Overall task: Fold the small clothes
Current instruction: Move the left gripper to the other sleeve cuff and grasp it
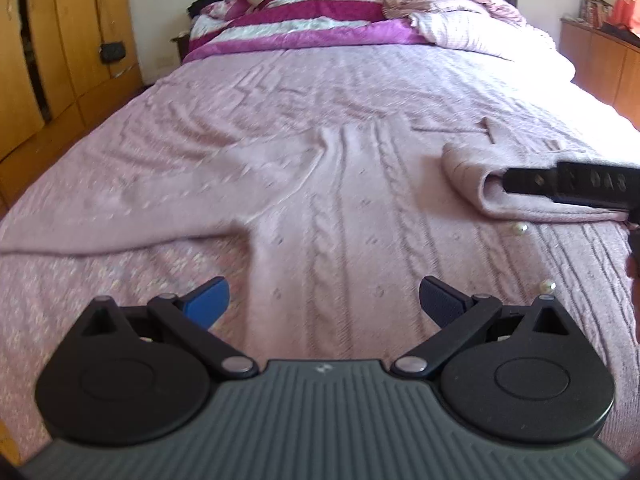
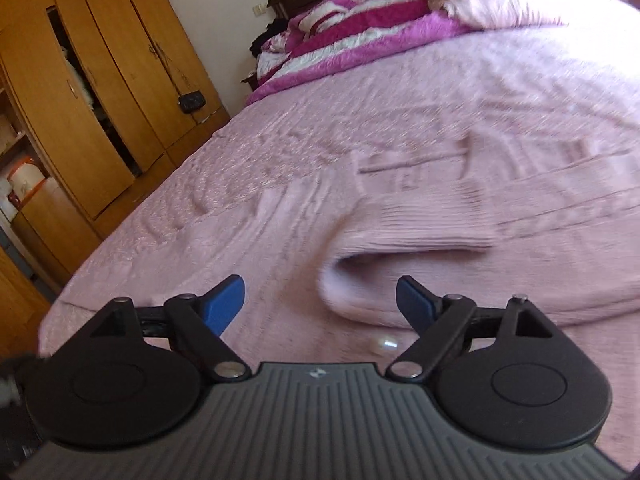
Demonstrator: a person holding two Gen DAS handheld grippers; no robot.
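A pale pink cable-knit sweater (image 1: pixel 328 208) lies spread flat on a bed covered by a pink textured bedspread (image 1: pixel 248 92), its colour almost blending into the cover. The left gripper (image 1: pixel 324 300) hovers low over the middle of the sweater with its jaws wide apart and nothing between them. One sleeve of the sweater stretches out flat to the left, and the other sleeve (image 2: pixel 420 240) is folded inward over the body, forming a soft rounded roll. In the left wrist view, the right gripper (image 1: pixel 516 180) reaches in from the right edge, its black fingers at that folded sleeve. In the right wrist view, the right gripper (image 2: pixel 320 304) has its blue-padded jaws spread apart, just in front of the roll and not pressing on it. Small pearl buttons (image 1: pixel 520 229) sit along the sweater's front edge. At the head of the bed lies a rumpled magenta-and-white striped blanket (image 1: pixel 304 20), and a wooden wardrobe (image 2: pixel 100 100) stands to the left.
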